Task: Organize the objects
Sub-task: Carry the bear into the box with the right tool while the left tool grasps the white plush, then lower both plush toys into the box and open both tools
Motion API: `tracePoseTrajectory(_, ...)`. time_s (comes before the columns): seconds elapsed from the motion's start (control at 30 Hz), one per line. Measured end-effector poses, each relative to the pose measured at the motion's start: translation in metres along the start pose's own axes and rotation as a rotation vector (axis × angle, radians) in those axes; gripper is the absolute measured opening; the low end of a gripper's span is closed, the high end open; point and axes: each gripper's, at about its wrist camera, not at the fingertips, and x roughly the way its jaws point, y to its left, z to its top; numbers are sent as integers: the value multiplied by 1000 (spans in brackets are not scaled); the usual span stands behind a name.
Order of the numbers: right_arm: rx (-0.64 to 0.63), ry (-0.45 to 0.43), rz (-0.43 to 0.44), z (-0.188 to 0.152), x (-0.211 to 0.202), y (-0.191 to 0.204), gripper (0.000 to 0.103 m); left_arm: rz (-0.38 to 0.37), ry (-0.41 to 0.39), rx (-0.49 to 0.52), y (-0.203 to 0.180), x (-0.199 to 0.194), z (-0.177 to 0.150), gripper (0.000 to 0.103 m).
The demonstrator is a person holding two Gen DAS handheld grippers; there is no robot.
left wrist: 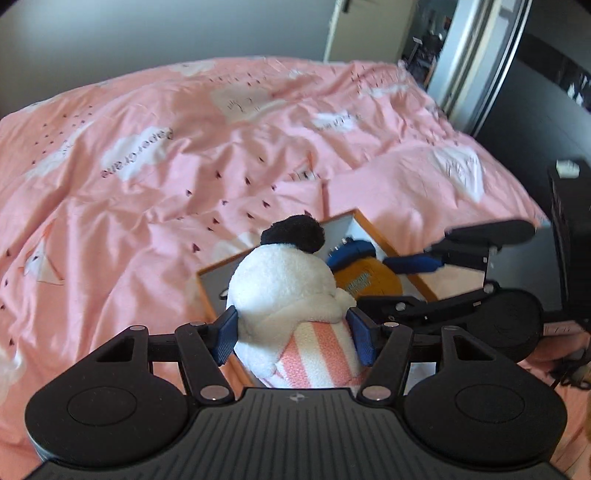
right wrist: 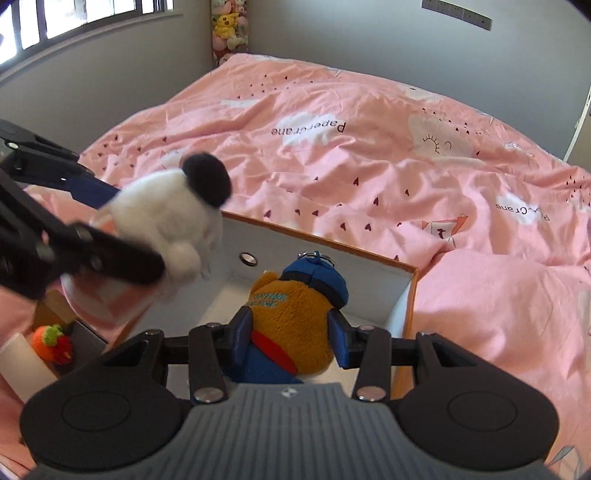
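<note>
My left gripper (left wrist: 293, 334) is shut on a white plush toy (left wrist: 284, 288) with a black ear and a pink-striped body, held above the near edge of a white box with an orange rim (left wrist: 360, 215). The toy also shows blurred in the right wrist view (right wrist: 173, 218). My right gripper (right wrist: 290, 338) is shut on an orange plush toy in a blue cap (right wrist: 295, 314), held inside the box (right wrist: 321, 242). In the left wrist view the orange toy (left wrist: 369, 278) and the right gripper's fingers (left wrist: 413, 264) sit in the box.
The box lies on a bed with a rumpled pink duvet (right wrist: 369, 166). A small orange and red knitted toy (right wrist: 53, 341) lies low at the left. Plush toys (right wrist: 229, 29) fill a shelf in the far corner. A dark cabinet (left wrist: 569, 229) stands right of the bed.
</note>
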Motion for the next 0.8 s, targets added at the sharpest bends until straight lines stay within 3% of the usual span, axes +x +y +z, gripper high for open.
tracePoseTrajectory(0.37,-136,113,34,-8,75,0,46,56,155,181,-2,82,-15,72)
tracePoseTrajectory(0.8,-244,165,68,-8,111,9,48,122,205,380,-7,100,-14,77)
